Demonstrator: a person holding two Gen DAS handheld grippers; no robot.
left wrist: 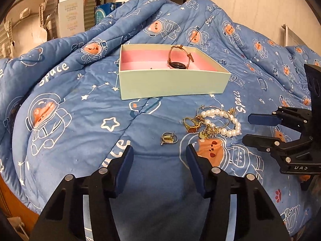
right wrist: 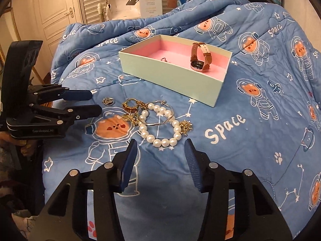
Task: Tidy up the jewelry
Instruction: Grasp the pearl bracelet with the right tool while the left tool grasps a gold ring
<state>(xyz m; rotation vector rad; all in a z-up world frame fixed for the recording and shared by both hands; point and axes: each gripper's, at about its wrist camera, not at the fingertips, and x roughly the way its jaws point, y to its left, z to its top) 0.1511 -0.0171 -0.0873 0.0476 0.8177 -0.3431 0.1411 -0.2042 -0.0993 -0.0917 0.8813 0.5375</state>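
The quilt (left wrist: 80,104) is blue, printed with orange bears in white-outlined spacesuits, white stars and the word "Space". The box (left wrist: 172,84), centre frame, is pale green outside and pink inside. In it, the watch (right wrist: 199,59) has a brown strap. Lower centre, the bracelet (right wrist: 160,128) is white pearls beside gold pieces.

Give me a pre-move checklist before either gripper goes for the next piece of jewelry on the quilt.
1. Left gripper open and holding nothing: ok.
2. Right gripper open and holding nothing: ok.
3. Box open, pink lining showing beside the watch for more pieces: ok.
4. Small ring lies apart from the pile, directly ahead of the left gripper: ok.
5. Pearl bracelet free to lift alone: not ok, a thin bangle and gold pieces lie across or against it.
6. Whether the gold pieces in the pile are hooked together: cannot tell.
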